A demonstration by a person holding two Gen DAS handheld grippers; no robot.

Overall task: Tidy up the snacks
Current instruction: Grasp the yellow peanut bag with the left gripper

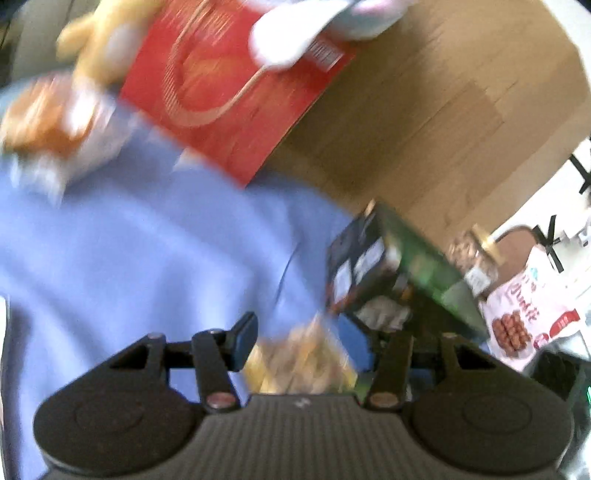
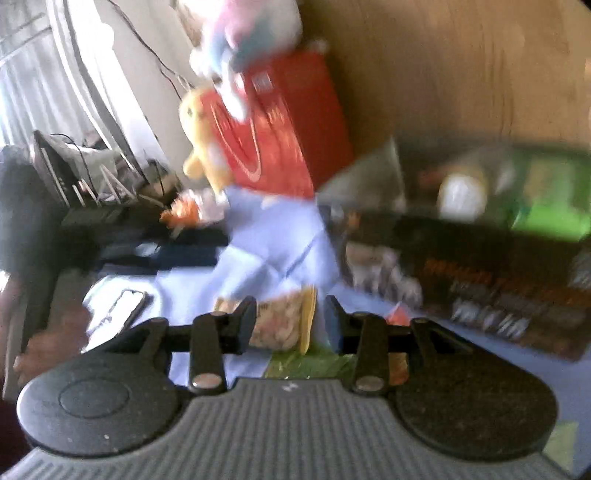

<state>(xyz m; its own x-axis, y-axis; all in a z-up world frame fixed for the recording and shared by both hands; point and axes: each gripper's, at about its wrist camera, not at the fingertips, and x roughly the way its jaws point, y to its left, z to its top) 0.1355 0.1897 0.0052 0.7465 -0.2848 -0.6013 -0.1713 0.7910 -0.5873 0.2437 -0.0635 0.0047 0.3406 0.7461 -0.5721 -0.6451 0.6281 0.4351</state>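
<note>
Blue cloth (image 1: 147, 258) covers the work surface in both wrist views, with wood-grain floor or tabletop (image 1: 443, 92) behind it at upper right; both frames are motion-blurred. Left wrist view: red box (image 1: 229, 92) stands tilted at upper centre, a yellow plush toy (image 1: 99, 40) against its left edge and a pale plush (image 1: 314, 29) over its top. An orange-and-white snack packet (image 1: 48, 125) lies at far left on the cloth. A dark box with green side (image 1: 388, 269) sits right of centre, and a pink-and-white snack bag (image 1: 524, 314) at the right edge, beside it. The left gripper (image 1: 314, 343) is partly parted — left finger pad clear, right one hidden behind the dark box's edge; a yellowish snack packet (image 1: 299, 362) lies in the gap, contact with the pads can't be told through blur. Right wrist view: the same red box (image 2: 291, 125) at upper centre, yellow plush (image 2: 199, 125) on its left, dark box with green bag (image 2: 480, 258) filling the right side. A phone-like device (image 2: 125, 302) lies at lower left on the cloth. The right gripper (image 2: 290, 321) is partly parted around a yellowish snack packet (image 2: 284, 321) — left pad looks touching it, right pad shows a small gap, so no firm clamp visible.
</note>
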